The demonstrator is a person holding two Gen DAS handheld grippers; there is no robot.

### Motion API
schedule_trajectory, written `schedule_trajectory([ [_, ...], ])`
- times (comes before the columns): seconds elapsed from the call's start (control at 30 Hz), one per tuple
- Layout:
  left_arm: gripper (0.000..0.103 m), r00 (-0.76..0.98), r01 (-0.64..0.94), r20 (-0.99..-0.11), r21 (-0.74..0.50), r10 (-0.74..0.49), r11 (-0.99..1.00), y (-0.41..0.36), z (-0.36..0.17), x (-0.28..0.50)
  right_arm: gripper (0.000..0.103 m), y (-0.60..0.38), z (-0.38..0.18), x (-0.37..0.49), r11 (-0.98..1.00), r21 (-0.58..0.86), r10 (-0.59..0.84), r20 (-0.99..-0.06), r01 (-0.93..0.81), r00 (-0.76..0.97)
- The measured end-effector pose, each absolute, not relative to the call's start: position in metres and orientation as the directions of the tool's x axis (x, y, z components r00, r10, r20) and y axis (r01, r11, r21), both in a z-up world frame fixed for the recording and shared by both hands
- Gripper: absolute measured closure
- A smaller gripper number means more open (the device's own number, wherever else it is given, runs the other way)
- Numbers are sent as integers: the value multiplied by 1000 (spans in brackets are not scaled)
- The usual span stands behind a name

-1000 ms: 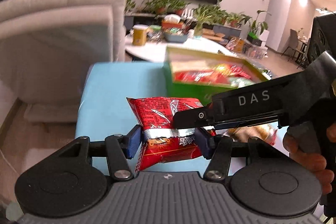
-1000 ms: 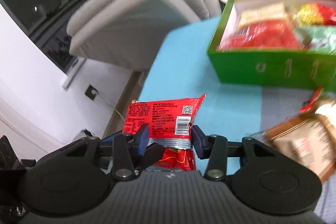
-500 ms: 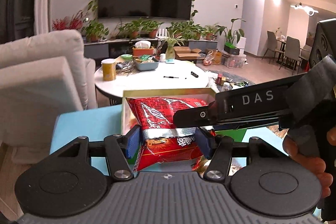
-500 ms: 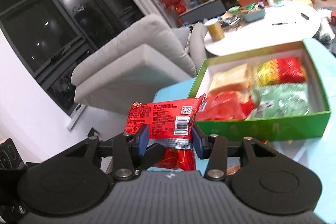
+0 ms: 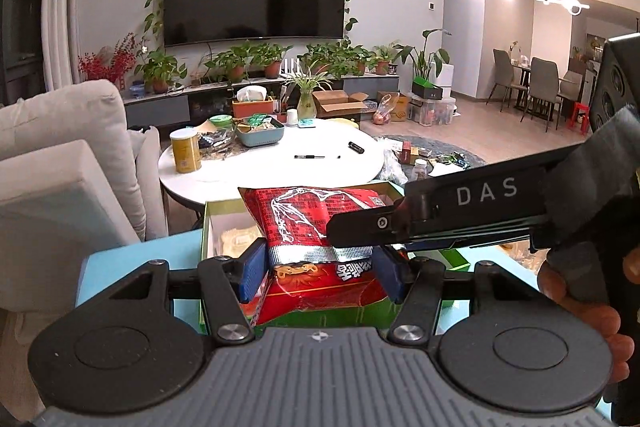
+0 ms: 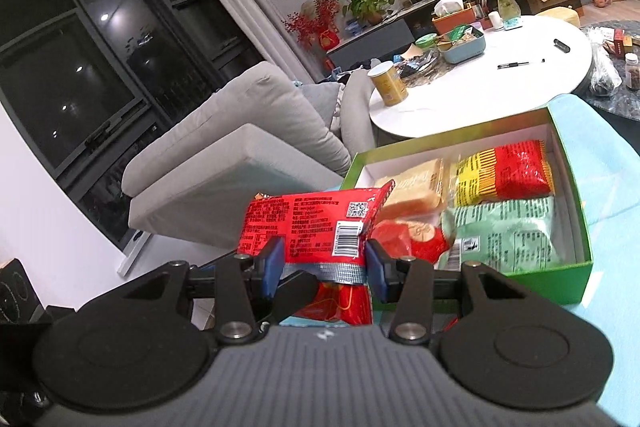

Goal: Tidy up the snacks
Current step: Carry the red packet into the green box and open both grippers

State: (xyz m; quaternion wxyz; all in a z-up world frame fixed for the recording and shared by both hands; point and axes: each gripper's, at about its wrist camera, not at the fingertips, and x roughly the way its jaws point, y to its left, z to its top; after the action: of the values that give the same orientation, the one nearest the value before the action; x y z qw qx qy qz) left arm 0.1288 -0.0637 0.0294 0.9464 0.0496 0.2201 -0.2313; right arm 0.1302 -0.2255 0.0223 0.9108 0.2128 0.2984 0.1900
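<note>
A red snack packet (image 5: pixel 316 223) is gripped by both grippers at once. My left gripper (image 5: pixel 320 263) is shut on its silver seal, with the right tool's black body (image 5: pixel 460 211) crossing in from the right. In the right wrist view my right gripper (image 6: pixel 322 265) is shut on the same red packet (image 6: pixel 308 223), held in the air at the near left corner of the green box (image 6: pixel 568 183). The box holds a tan packet (image 6: pixel 416 183), a red-yellow packet (image 6: pixel 508 171), a pale green packet (image 6: pixel 508 231) and a red packet (image 6: pixel 412 237).
The box sits on a light blue surface (image 6: pixel 612 155). A grey sofa (image 6: pixel 240 147) stands to the left. A white round table (image 5: pixel 272 159) with a yellow can (image 5: pixel 185 151), a tray and pens lies beyond the box. More packets lie at the right (image 5: pixel 516 251).
Both grippers have lifted the red packet together from low over the blue surface and carried it toward the green box. The views tilted up and the box interior came into sight.
</note>
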Motion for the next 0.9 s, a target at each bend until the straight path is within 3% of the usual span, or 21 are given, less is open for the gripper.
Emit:
schedule_trajectory([
  [0.37,48,822,451,-400,24,-405,892,-74,37,172,49,-232,34,173,847,482,456,-447,-222,770],
  [0.9,47,782,436,-494,-2,-380,900,-79,-5,244,49,-228,-4,235,867,475,421,-539,-150,730],
])
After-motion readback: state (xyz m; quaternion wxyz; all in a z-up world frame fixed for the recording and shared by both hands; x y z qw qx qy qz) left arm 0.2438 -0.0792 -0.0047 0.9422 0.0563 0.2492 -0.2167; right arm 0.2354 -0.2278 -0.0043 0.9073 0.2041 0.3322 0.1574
